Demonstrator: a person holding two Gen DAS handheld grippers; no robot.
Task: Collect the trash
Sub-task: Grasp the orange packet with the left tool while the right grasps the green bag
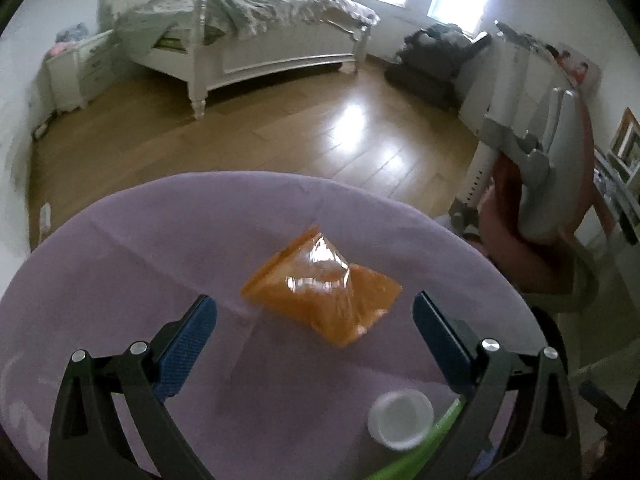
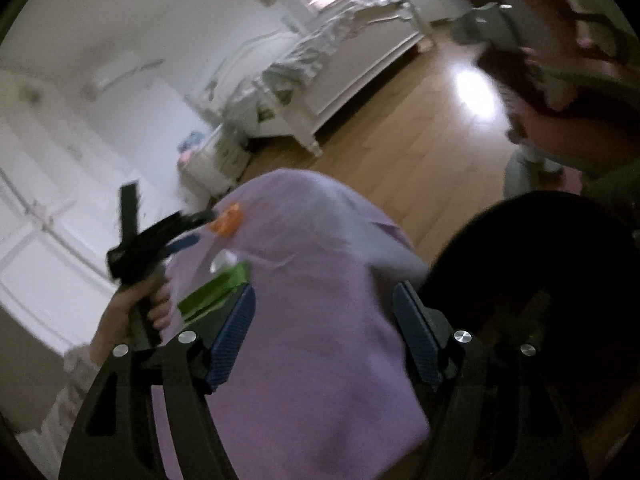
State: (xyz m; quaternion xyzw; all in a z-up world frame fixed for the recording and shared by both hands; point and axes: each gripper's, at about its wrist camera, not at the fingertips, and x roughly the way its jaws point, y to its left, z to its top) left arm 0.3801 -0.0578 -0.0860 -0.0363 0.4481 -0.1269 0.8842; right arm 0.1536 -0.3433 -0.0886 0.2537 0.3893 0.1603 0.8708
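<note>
Hovering wide open, the left gripper [image 1: 314, 320] frames the orange wrapper [image 1: 322, 286] lying mid-table [image 1: 120, 272]. Wrapper appears light, crinkly, slippery; pinch its raised centre fold. Right gripper [image 2: 324, 320] is open, empty.

one orange wrapper [image 1: 322, 285], one white cup [image 1: 400, 420], one green wrapper [image 2: 212, 294].

Black tongs [image 1: 314, 322] — blue pads [image 1: 186, 350], silver screws.

The left wrist camera looks down close on the counter [image 1: 120, 280], facing the bed [image 1: 248, 32] at 12 o'clock. The right wrist camera looks from farther back; both views share the counter and bed.
</note>
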